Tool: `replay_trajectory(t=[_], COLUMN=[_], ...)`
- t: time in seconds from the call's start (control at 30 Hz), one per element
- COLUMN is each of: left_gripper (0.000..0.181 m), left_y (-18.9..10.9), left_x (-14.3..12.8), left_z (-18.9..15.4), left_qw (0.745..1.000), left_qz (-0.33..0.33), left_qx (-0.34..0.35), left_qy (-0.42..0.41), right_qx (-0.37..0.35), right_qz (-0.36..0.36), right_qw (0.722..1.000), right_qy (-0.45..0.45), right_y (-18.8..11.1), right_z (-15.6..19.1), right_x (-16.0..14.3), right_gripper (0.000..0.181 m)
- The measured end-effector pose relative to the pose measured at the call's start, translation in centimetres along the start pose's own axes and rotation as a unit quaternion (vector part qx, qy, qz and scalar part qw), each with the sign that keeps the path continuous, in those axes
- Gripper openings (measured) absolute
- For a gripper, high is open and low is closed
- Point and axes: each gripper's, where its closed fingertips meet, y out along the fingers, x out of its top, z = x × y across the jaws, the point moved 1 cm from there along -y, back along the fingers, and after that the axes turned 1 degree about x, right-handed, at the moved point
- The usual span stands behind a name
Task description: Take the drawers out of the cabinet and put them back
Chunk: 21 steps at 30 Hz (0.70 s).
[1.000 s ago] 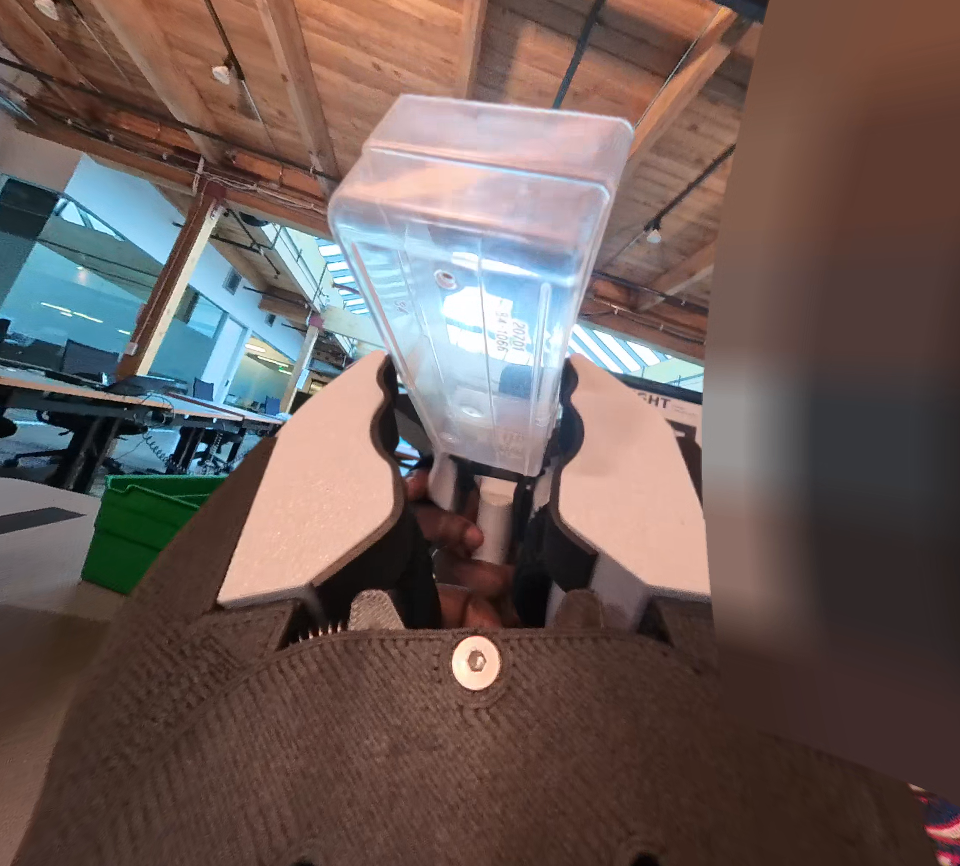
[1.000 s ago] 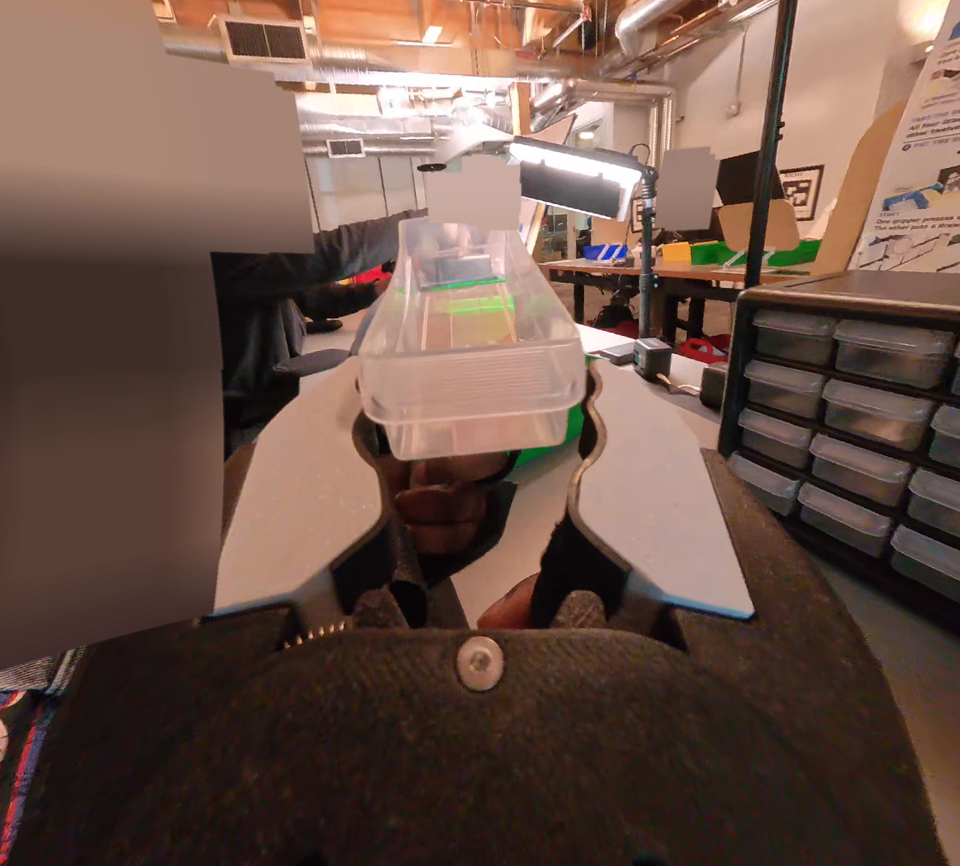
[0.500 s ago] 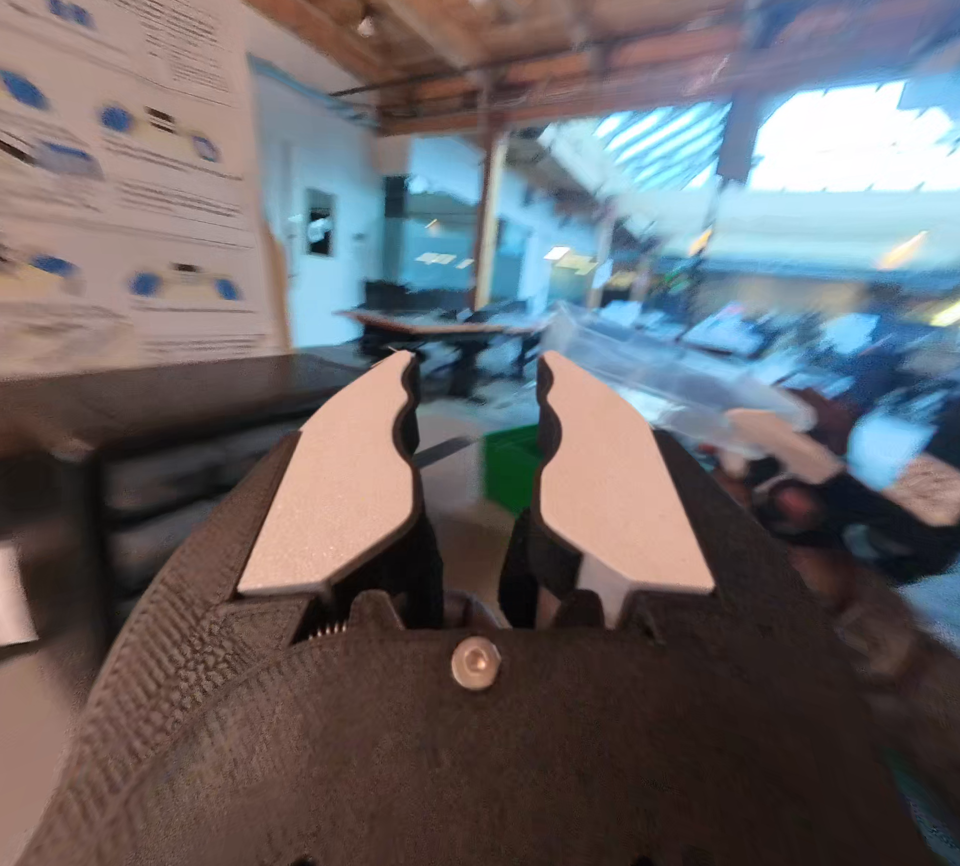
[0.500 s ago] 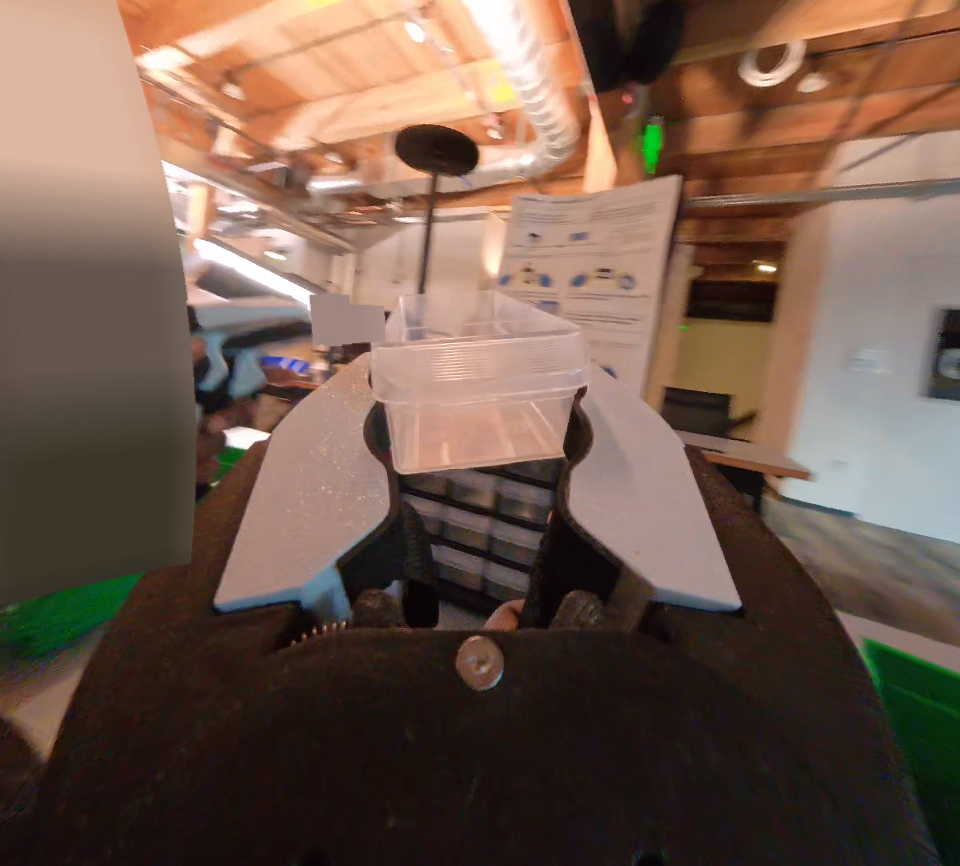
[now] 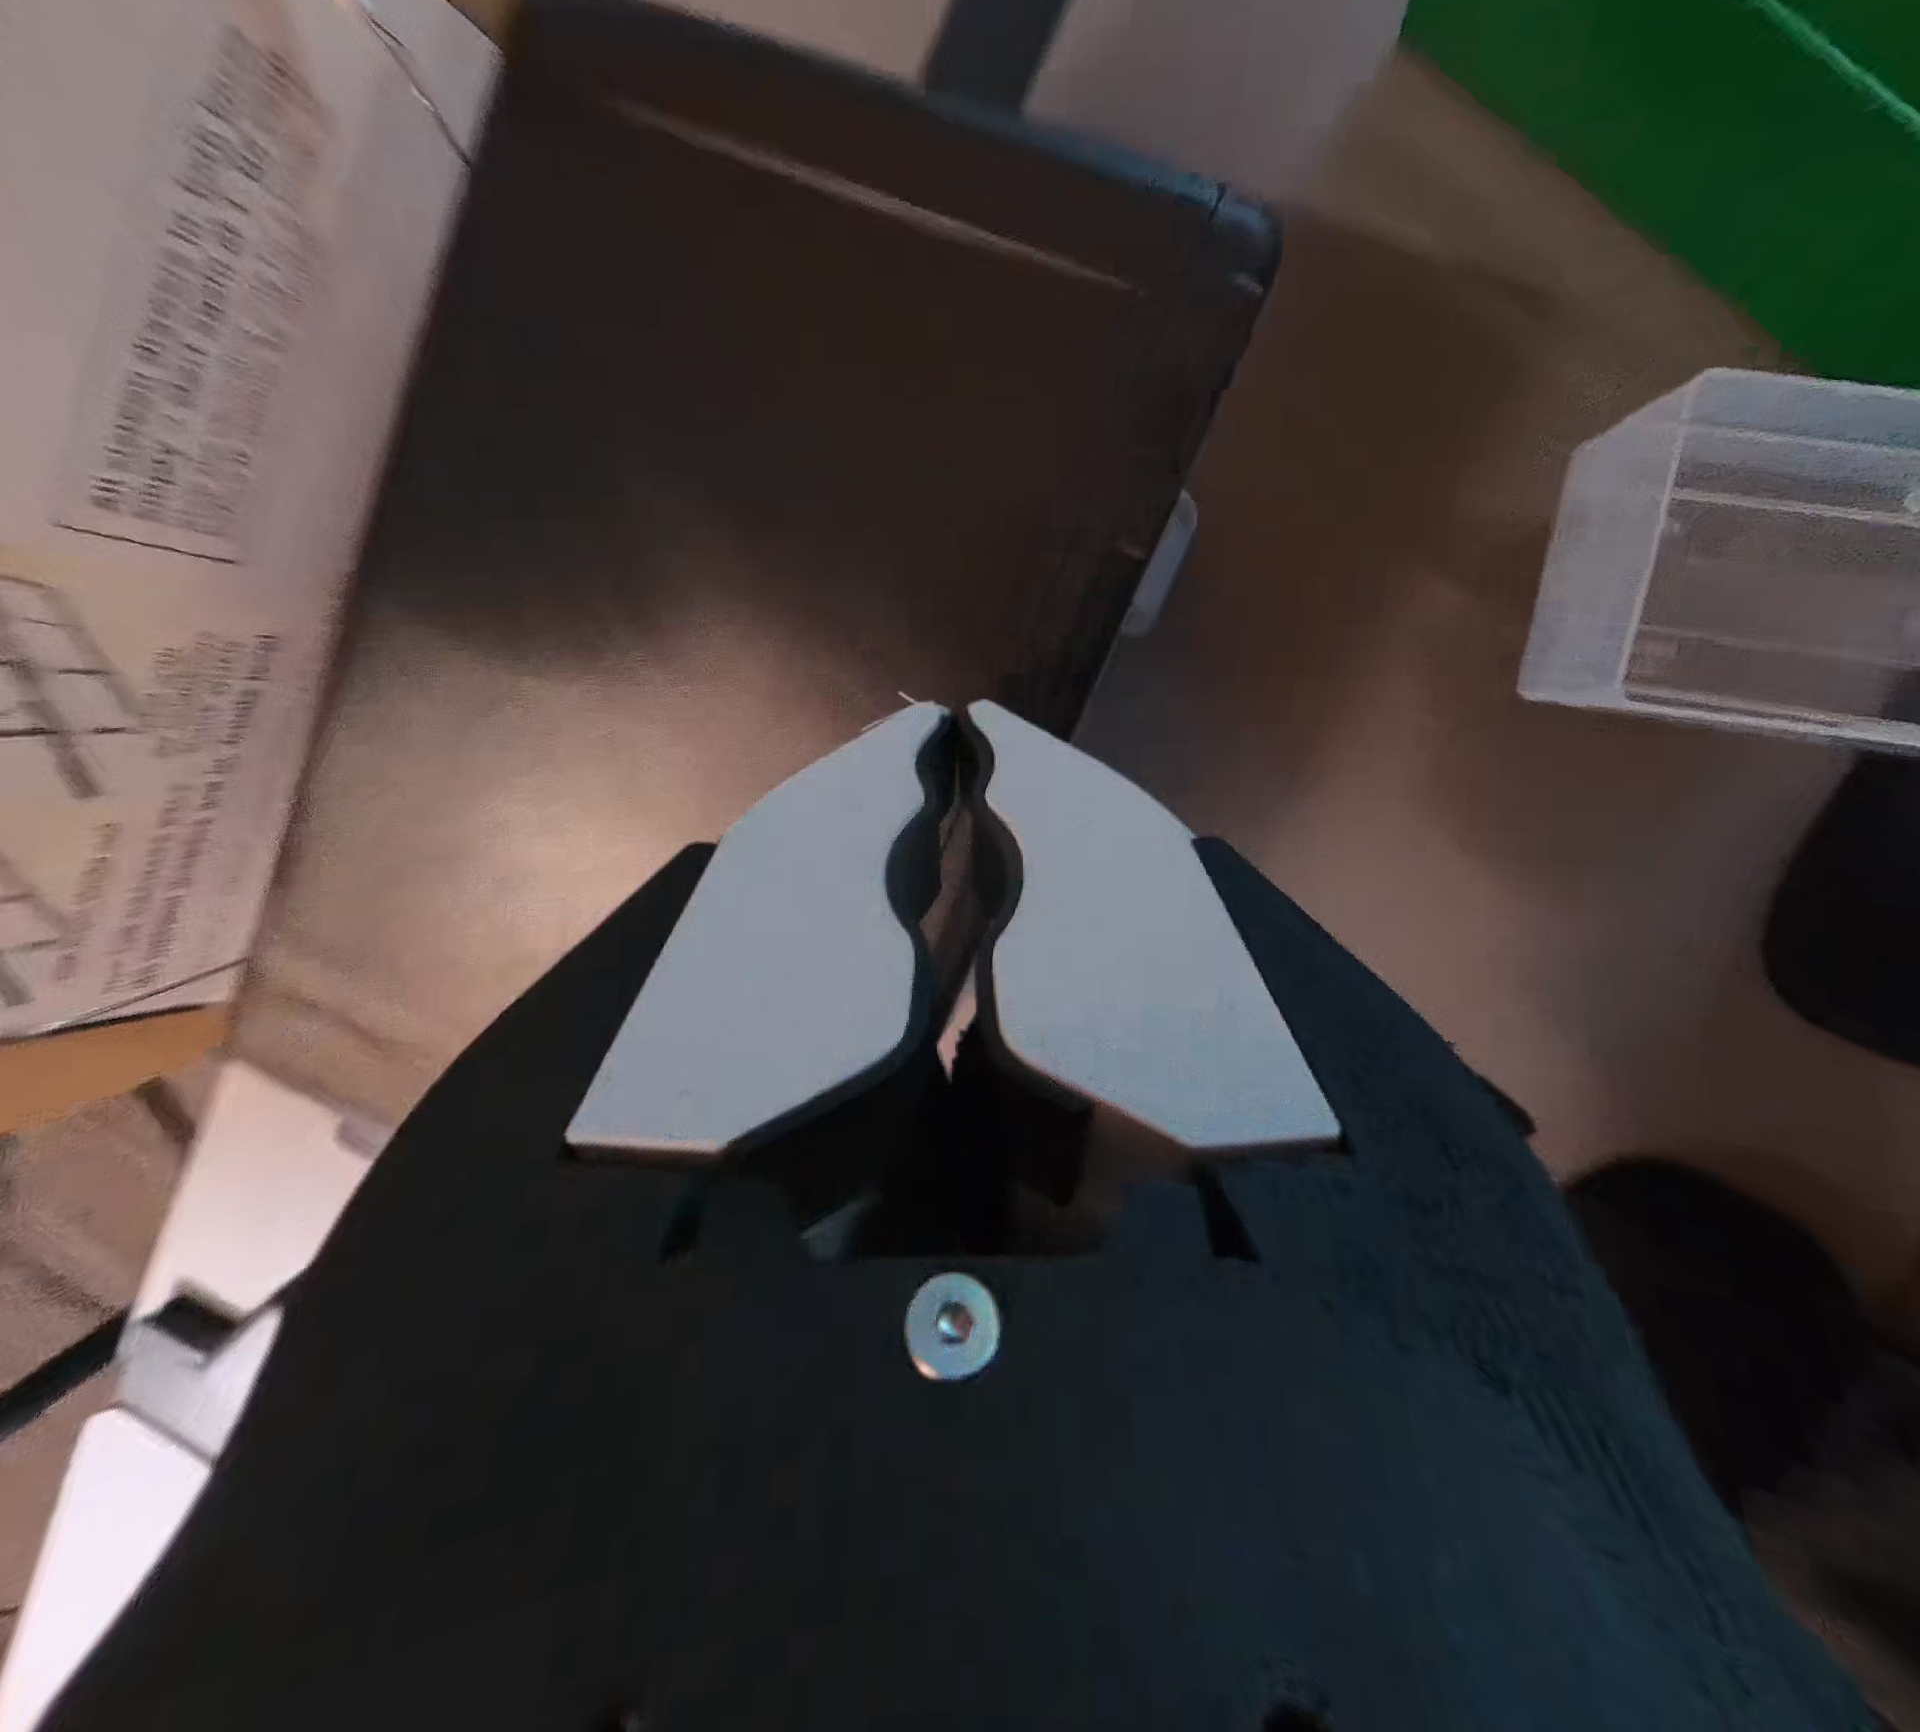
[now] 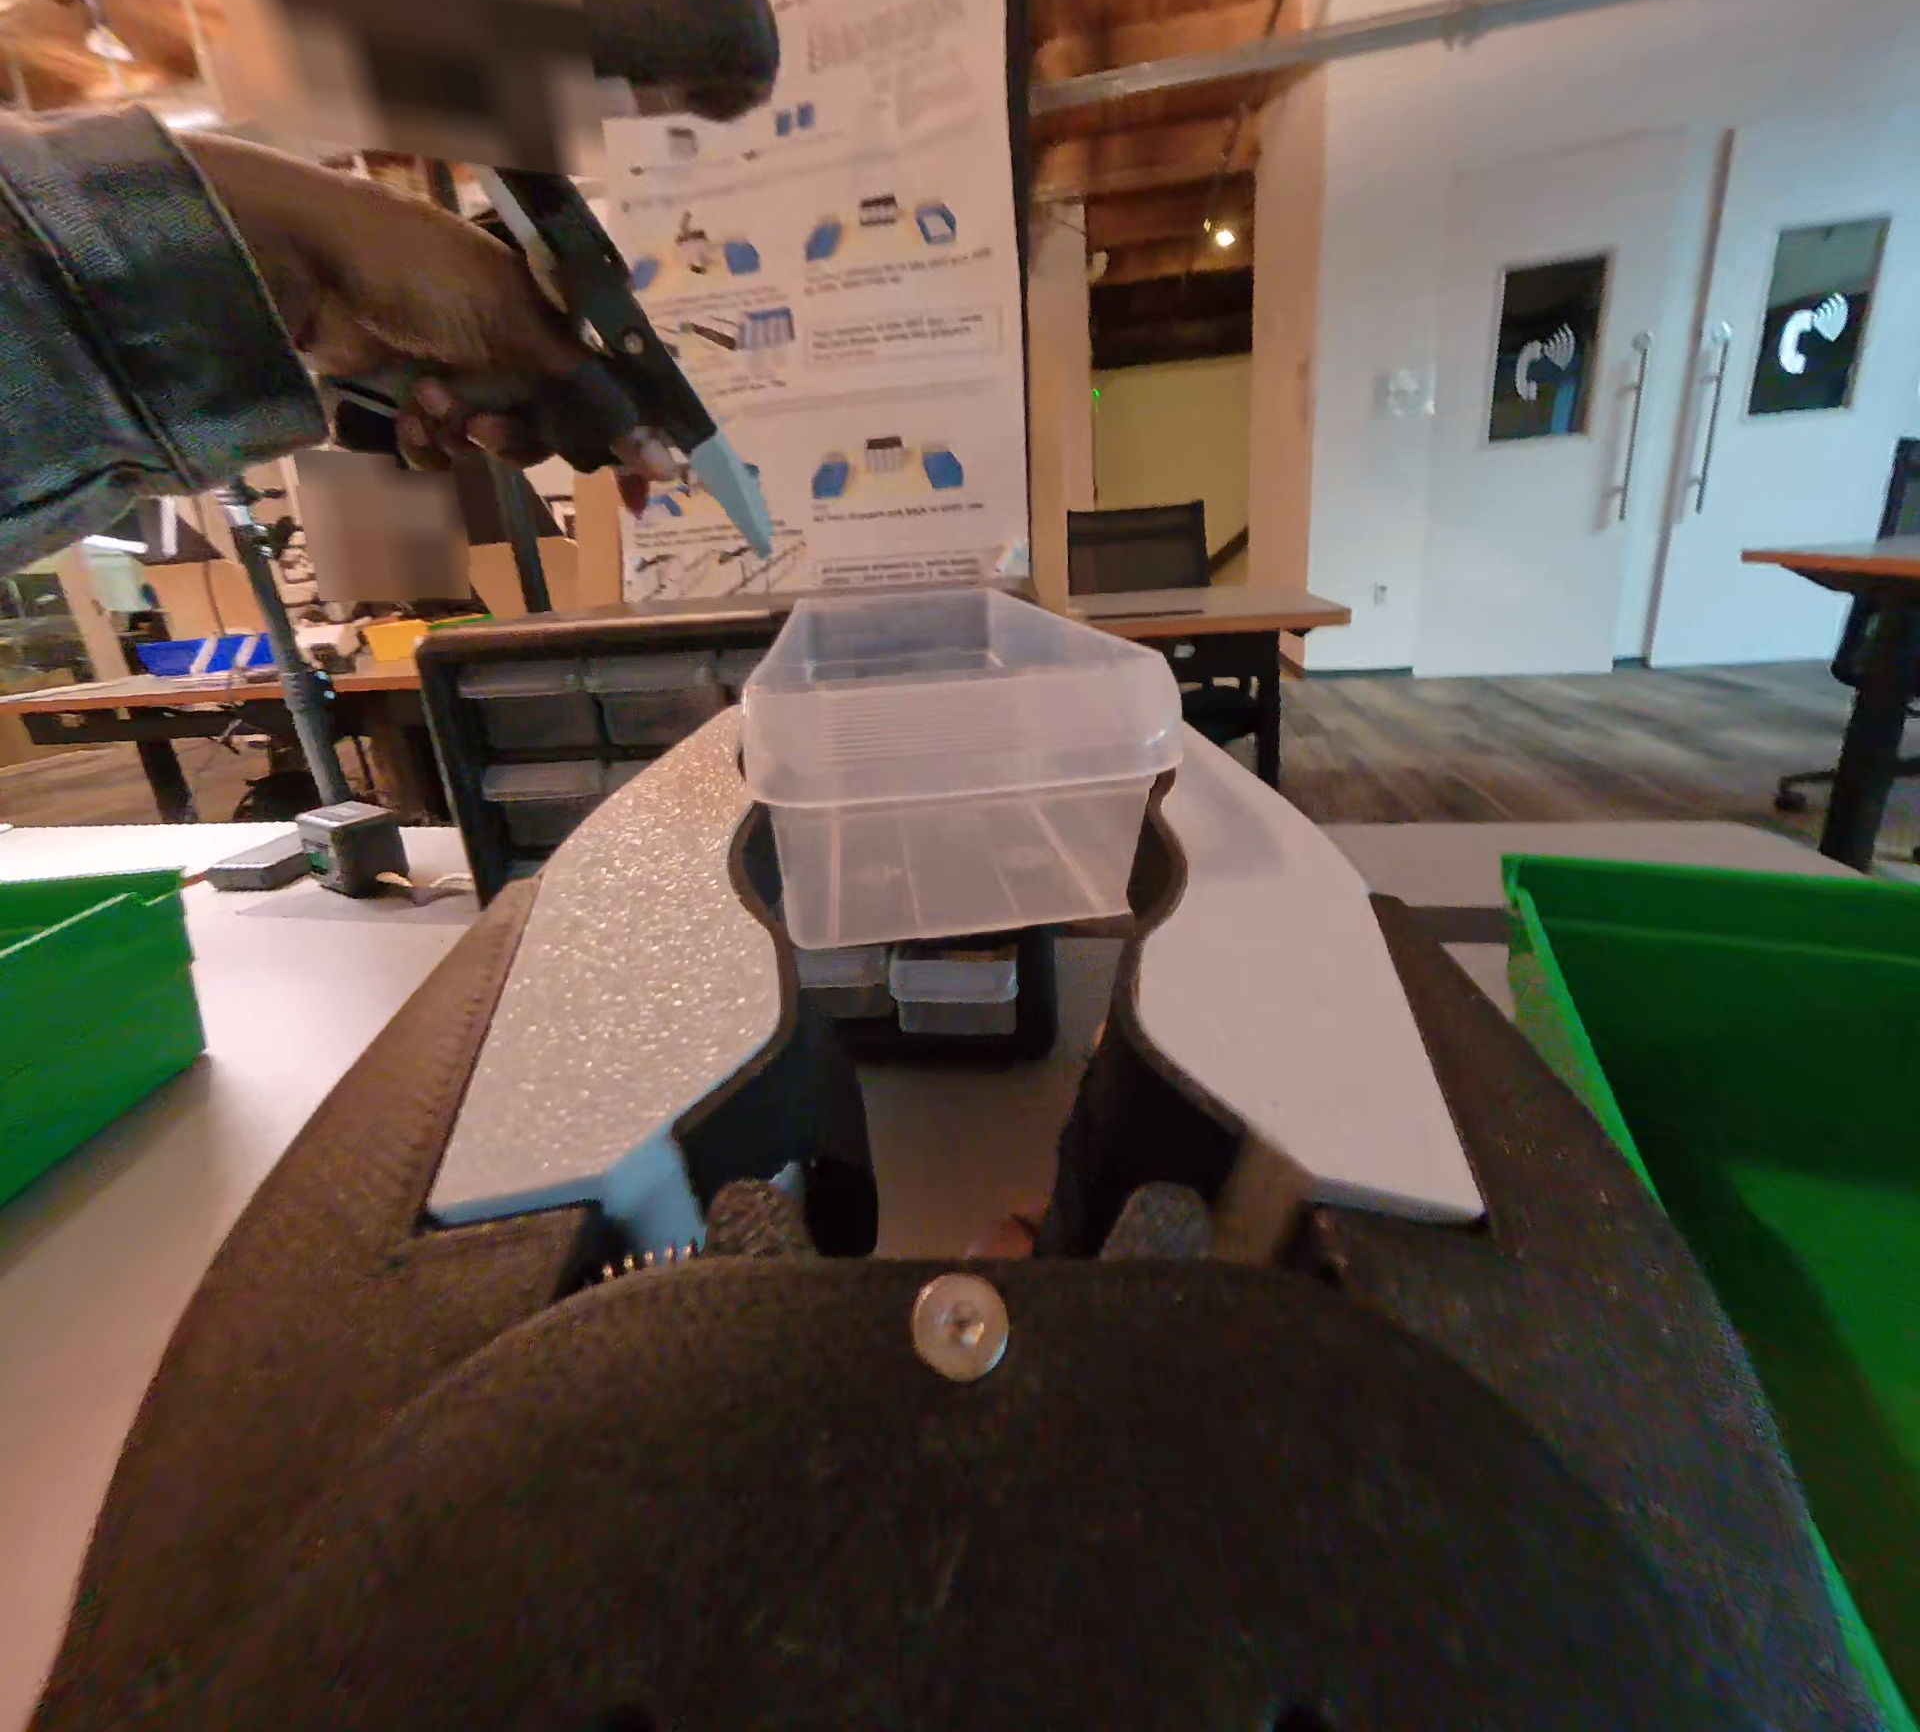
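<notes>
- The black cabinet point(image 6: 582, 726) sits at mid-frame in the right wrist view, and most of its front is hidden behind the held drawer and the gripper. Only a few grey drawer fronts show, upper left and just below the held drawer, so its total cannot be counted. In the left wrist view its dark top point(image 5: 790, 394) fills the centre, blurred by motion.
- Two green bins appear in the right wrist view, one point(image 6: 94, 1007) cut off at the left edge and one point(image 6: 1714, 1059) cut off at the lower right. What they hold cannot be made out.
- A white poster point(image 6: 831, 311) stands behind the cabinet, its lower part hidden.
- The right gripper point(image 6: 961, 851) is partly spread, with its two grey fingers clamped on the sides of one clear plastic drawer point(image 6: 956, 747) at centre frame. The drawer looks empty and is out of the cabinet, in front of it.
- That same clear drawer point(image 5: 1725, 570) shows at the right edge of the left wrist view, cut off by the frame.
- The left gripper point(image 5: 958, 726) has its fingers pressed nearly together with only a thin slit between them, and it holds nothing. It is above the cabinet top.
- In the right wrist view it point(image 6: 743, 503) appears at upper left, held by a hand point(image 6: 416, 311) in a denim sleeve, its upper part covered by a blur patch.
</notes>
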Motion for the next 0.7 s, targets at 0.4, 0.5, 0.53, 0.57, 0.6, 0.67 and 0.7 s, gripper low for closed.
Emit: replay_trajectory(t=[0.4,0.5,0.53,0.57,0.6,0.67,0.7], left_gripper=[0.000,0.000,0.000,0.000,0.000,0.000,0.000], left_y=[1.5,1.5,1.5,1.5,1.5,1.5,1.5], left_x=[0.3,0.3,0.3,0.3,0.3,0.3,0.3], left_z=[-0.6,-0.6,-0.6,-0.6,-0.6,-0.6,-0.6], left_qw=[0.992,0.993,0.993,0.993,0.993,0.993,0.993], left_qz=[0.048,0.060,0.063,0.066,0.068,0.070,0.071], left_qx=[-0.115,-0.104,-0.100,-0.096,-0.095,-0.092,-0.090], left_qy=[-0.006,0.003,0.007,0.010,0.011,0.010,0.010], right_qx=[-0.053,-0.075,-0.078,-0.079,-0.080,-0.081,-0.083], right_qz=[0.079,0.083,0.083,0.083,0.084,0.086,0.089], right_qw=[0.995,0.994,0.994,0.993,0.993,0.993,0.992], right_qy=[-0.013,-0.005,-0.008,-0.015,-0.022,-0.022,-0.018], right_y=[4.1,4.8,4.9,5.0,5.2,5.6,5.8], right_z=[1.5,0.8,0.7,0.8,0.9,1.1,1.2], right_x=[-5.2,-6.3,-6.5,-6.5,-6.5,-6.7,-6.9], right_gripper=[0.066,0.066,0.066,0.066,0.066,0.066,0.066])
